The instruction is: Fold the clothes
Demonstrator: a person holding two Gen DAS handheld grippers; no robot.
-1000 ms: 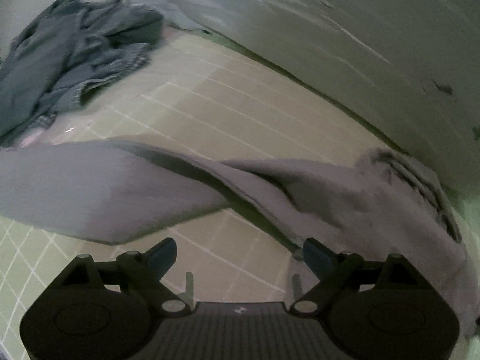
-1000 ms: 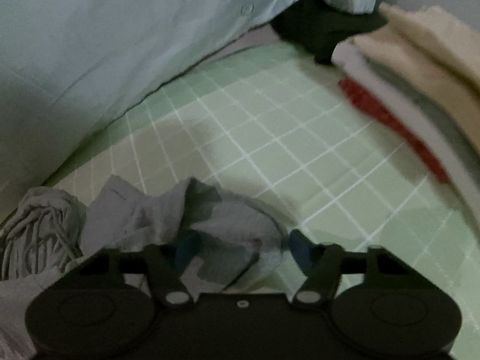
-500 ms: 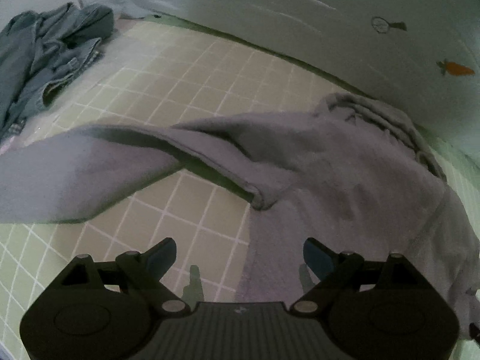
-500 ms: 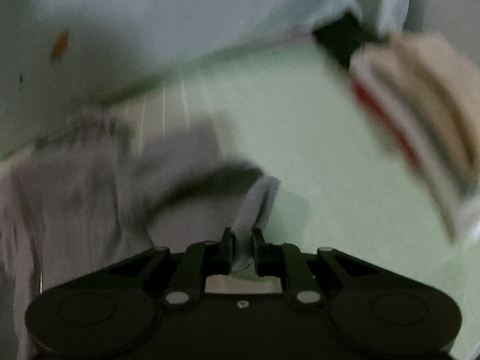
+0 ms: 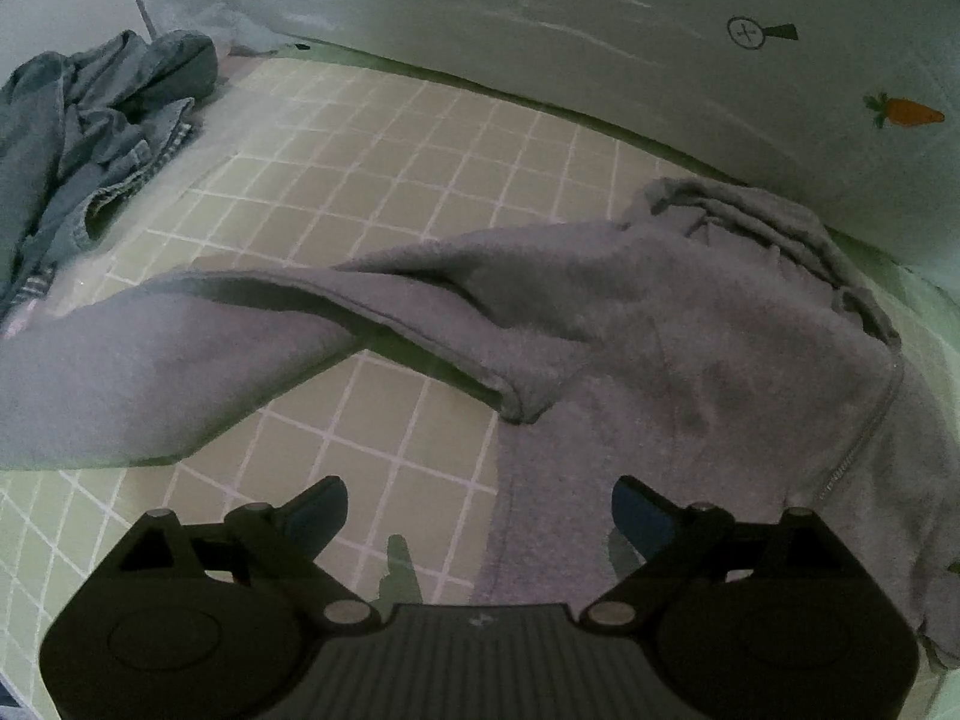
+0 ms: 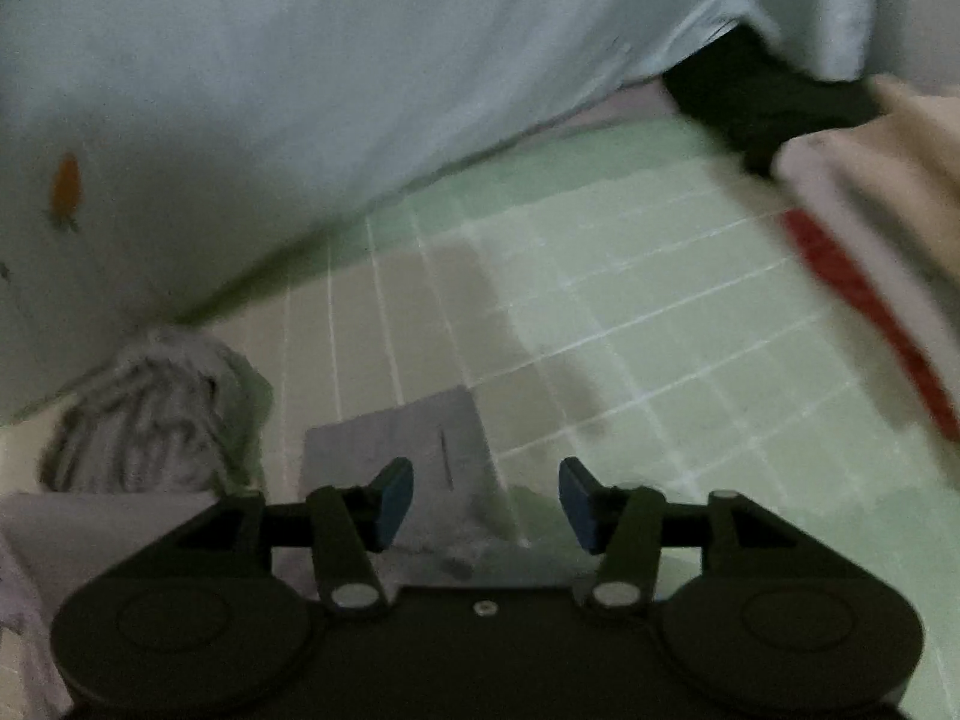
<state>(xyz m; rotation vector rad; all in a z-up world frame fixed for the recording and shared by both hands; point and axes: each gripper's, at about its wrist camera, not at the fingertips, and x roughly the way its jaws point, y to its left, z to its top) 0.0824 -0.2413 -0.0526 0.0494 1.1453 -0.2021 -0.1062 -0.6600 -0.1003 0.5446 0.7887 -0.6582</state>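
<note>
A grey fleece hoodie (image 5: 690, 336) lies spread on the green checked sheet (image 5: 384, 162), one sleeve (image 5: 150, 360) stretched out to the left. My left gripper (image 5: 480, 510) hovers open just above the garment's near edge, holding nothing. In the right wrist view, a flat grey corner of the hoodie (image 6: 414, 444) lies just ahead of my right gripper (image 6: 486, 501), which is open and empty. The bunched ribbed hem (image 6: 150, 414) sits at the left of that view.
A crumpled denim garment (image 5: 90, 138) lies at the far left. A stack of folded clothes (image 6: 864, 228), beige, white and red, sits at the right, with a dark item (image 6: 768, 108) behind it. A pale quilt with a carrot print (image 5: 906, 111) borders the back.
My right gripper was shut on the grey cloth half a second ago; now it is open and the corner lies flat on the sheet. The left gripper has barely moved and stays open.
</note>
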